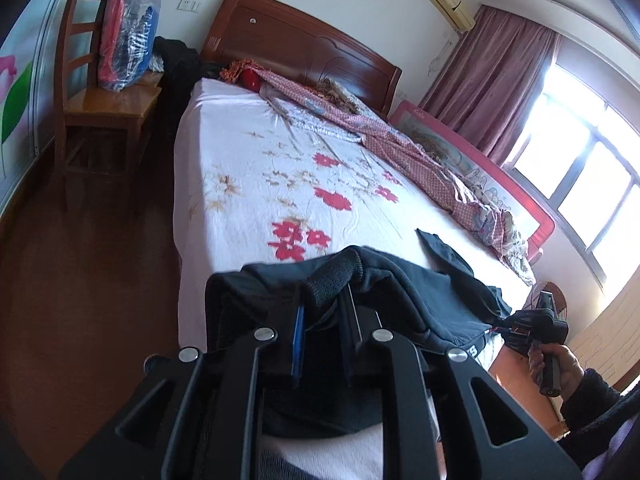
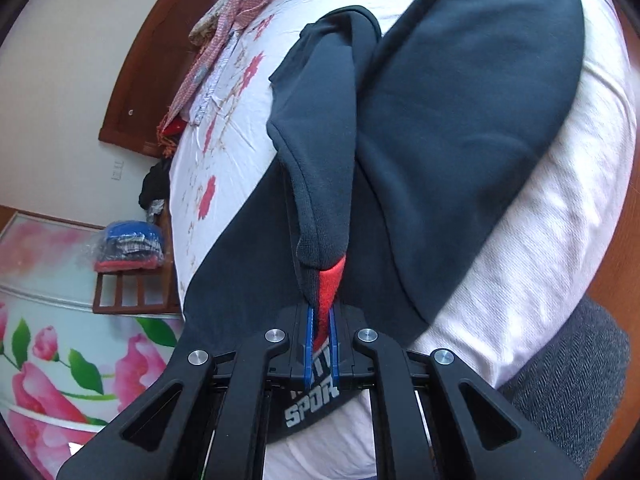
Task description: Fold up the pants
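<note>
The bed (image 1: 240,208), with its white sheet printed in red flowers, fills the middle of the left wrist view, and the dark sweatpants (image 2: 460,120) lie at its near end, low in the frame. In the right wrist view they spread from the upper right down to the lower centre, with 1 leg or panel doubled over on top of the rest, so I judge 1 fold to be under way rather than finished. The cloth is not yet a flat, squared stack: the raised part hangs loose and the edges do not line up.

The left gripper (image 1: 324,320) has its fingers clenched on a ribbed cuff (image 1: 332,280) at lower centre. The right gripper (image 2: 321,344) has its fingers clamped on a red ribbed band (image 2: 330,284) of the sweatpants, just above white lettering on the waistband (image 2: 312,404). In the left wrist view, a hand (image 1: 560,364) at the lower right holds that gripper's handle.

What is left, as I judge it: lay the lifted part down, smooth it, then fold once or twice more.
</note>
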{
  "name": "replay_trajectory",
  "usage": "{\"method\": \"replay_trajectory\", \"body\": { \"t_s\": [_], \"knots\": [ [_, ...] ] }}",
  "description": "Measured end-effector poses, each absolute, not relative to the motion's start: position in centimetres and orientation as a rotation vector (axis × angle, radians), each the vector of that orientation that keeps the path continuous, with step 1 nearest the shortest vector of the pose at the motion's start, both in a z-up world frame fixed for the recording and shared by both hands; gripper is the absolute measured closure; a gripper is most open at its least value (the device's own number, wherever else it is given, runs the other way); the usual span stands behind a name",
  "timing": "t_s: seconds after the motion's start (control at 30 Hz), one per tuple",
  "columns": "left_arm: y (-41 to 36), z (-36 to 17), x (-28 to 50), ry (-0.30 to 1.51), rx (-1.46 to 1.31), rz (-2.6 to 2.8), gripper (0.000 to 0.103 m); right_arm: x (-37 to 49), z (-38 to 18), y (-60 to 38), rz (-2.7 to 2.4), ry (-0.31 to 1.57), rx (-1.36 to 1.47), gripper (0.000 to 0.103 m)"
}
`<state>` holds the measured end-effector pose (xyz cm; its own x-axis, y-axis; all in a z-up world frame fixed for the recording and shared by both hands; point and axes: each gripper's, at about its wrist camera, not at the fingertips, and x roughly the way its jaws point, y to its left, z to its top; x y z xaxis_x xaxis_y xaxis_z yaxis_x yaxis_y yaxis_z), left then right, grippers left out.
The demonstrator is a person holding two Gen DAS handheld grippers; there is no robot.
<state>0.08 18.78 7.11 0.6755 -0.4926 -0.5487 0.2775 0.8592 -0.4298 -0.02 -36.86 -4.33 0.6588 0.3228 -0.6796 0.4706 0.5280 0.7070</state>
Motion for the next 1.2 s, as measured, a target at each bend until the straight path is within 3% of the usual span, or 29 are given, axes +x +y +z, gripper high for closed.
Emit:
{"method": "replay_trajectory", "body": {
  "t_s": [0.47,0.53,0.57,0.63,0.8,0.87,1.0,1.2],
  "knots": [
    [17.7,2.8,-4.7,0.872,-0.086,-0.382,0.085,-0.3,-7.6,-37.3,-0.14,0.974,0.968,0.098],
    [18.1,1.6,-4.9,0.906,-0.017,-0.305,0.082,0.2,-7.8,-36.8,-0.121,0.994,0.948,0.093],
    [18.5,1.3,-4.9,0.921,-0.004,-0.253,0.079,0.2,-7.9,-36.8,-0.106,1.009,0.947,0.09],
    [19.7,1.8,-4.6,0.907,-0.006,-0.114,0.067,-0.1,-7.5,-36.6,-0.076,0.994,0.963,0.062],
    [16.7,7.4,-4.5,0.664,0.03,-0.056,0.016,-1.2,-3.7,-36.0,-0.146,0.927,0.834,0.059],
    [12.1,8.5,-3.4,0.612,0.111,-0.187,0.009,-0.7,-1.7,-36.1,-0.173,0.879,0.751,0.059],
    [1.9,6.1,1.6,0.648,0.26,-0.431,0.009,3.9,1.9,-35.3,-0.183,0.84,0.531,0.059],
    [-5.1,2.3,8.0,0.757,0.173,-0.544,0.01,7.9,2.8,-35.0,-0.118,0.818,0.533,0.059]
  ]
}}
